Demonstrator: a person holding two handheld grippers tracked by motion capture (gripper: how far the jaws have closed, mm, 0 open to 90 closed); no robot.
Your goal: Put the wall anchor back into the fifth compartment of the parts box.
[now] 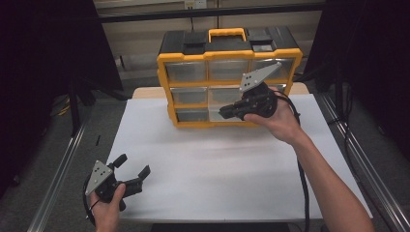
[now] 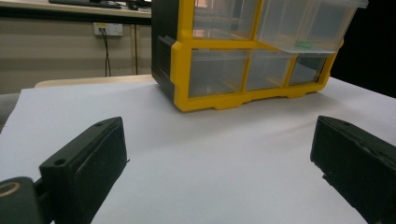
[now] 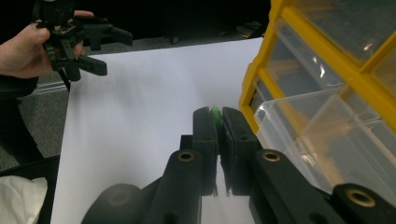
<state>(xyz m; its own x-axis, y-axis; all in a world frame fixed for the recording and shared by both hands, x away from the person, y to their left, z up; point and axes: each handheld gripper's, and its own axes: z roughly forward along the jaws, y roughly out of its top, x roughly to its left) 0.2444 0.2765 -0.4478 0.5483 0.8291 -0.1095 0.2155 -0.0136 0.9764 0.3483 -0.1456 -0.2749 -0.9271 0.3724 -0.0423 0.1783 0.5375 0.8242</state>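
Nine clear drawers filled the yellow organizer (image 1: 212,87), which stood at the far side of the white table (image 1: 217,169). One drawer (image 3: 317,135) on its right was pulled out. Through its clear floor, in the left gripper view, something small and green (image 2: 303,45) showed; nothing could be made out in the other drawers. The right gripper (image 1: 223,112) hung in front of the organizer's right part, its jaws clenched on a thin green piece (image 3: 215,112) just beside the pulled-out drawer. The left gripper (image 1: 131,165) waited at the near left corner of the table, jaws spread wide, grasping nothing.
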